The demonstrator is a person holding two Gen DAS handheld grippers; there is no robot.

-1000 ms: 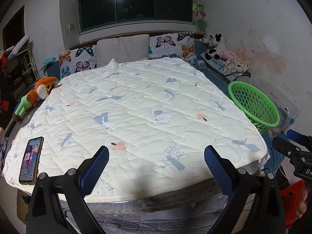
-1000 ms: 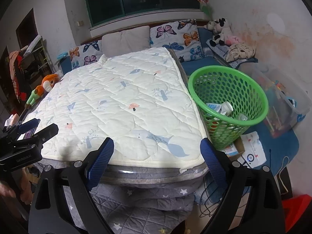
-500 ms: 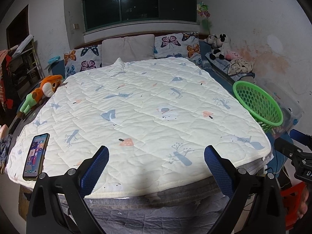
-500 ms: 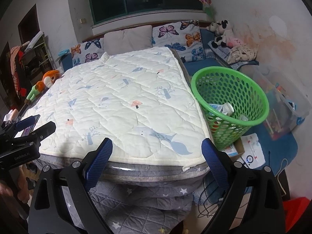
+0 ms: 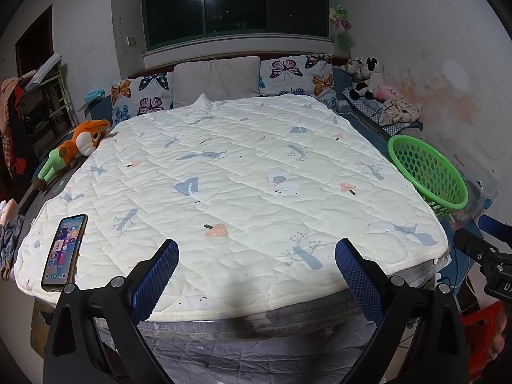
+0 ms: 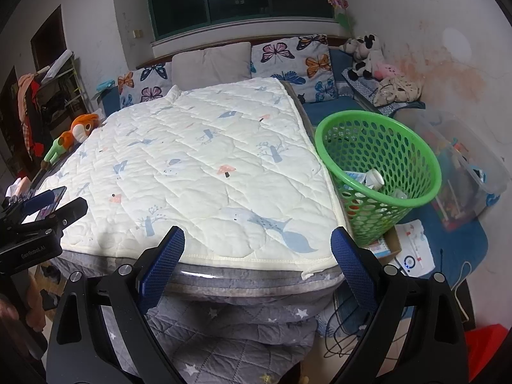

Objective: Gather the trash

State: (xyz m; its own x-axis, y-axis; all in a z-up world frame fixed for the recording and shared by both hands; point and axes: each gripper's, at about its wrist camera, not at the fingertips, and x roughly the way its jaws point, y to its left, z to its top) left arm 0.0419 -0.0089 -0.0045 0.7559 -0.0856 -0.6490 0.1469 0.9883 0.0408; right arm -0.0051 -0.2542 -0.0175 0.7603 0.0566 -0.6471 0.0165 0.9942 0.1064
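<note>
A green perforated basket (image 6: 323, 147) stands on the floor against the bed's right side, also in the left wrist view (image 5: 428, 172). Inside it lie a white bottle (image 6: 374, 177) and some packaging. My left gripper (image 5: 256, 249) is open over the foot edge of the cream quilt (image 5: 249, 176), nothing between its blue pads. My right gripper (image 6: 257, 236) is open at the bed's right front corner, to the left of the basket and apart from it, also empty. No loose trash shows on the quilt.
A phone (image 5: 64, 249) with its screen lit lies on the quilt's front left corner. An orange plush toy (image 5: 76, 144) sits at the left edge. Right of the basket are a clear plastic bin (image 6: 464, 166), a small box (image 6: 412, 249) and floor cables (image 6: 345, 329).
The left wrist view has drifted slightly, so the bed, phone and basket sit a little further right in frame. The right gripper has kept still. Both stay open and empty.
</note>
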